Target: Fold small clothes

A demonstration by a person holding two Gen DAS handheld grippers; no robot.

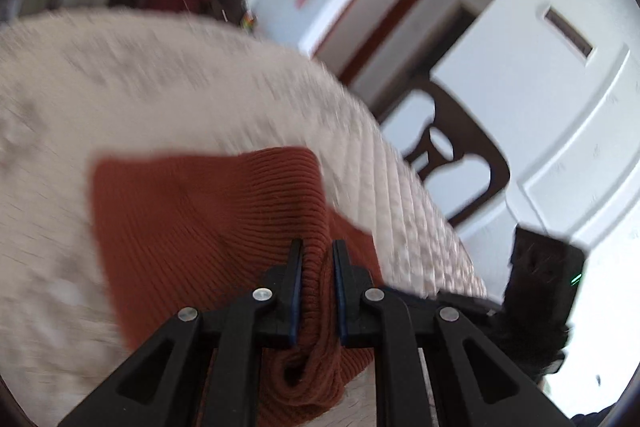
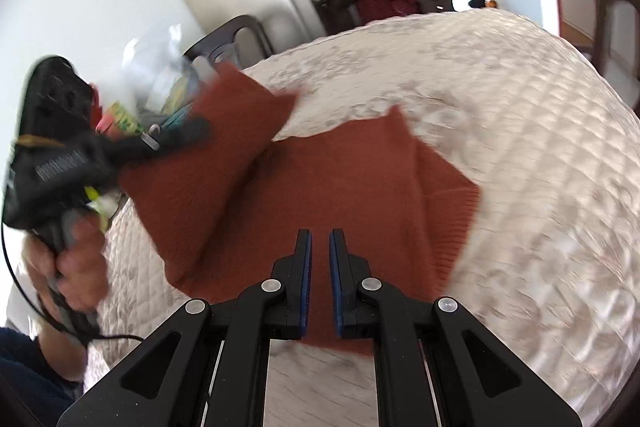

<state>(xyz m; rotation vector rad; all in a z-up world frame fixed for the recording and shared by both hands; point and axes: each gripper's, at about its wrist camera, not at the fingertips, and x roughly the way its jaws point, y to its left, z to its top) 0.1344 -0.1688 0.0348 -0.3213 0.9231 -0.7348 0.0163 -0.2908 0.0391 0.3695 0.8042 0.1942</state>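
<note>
The left claw (image 1: 317, 247) is clamped on a bunched fold of the rust-red knitted garment (image 1: 200, 211), lifting that part off the quilted cream tabletop (image 1: 120, 79). The right claw (image 2: 320, 237) hovers over the garment's near edge, jaws narrowed to a slim gap with nothing between them. The rest of the garment lies spread on the tabletop, beyond both claws.

The knit garment (image 2: 332, 195) lies on the quilted bed (image 2: 520, 147), a chair (image 1: 452, 151) beyond.
</note>
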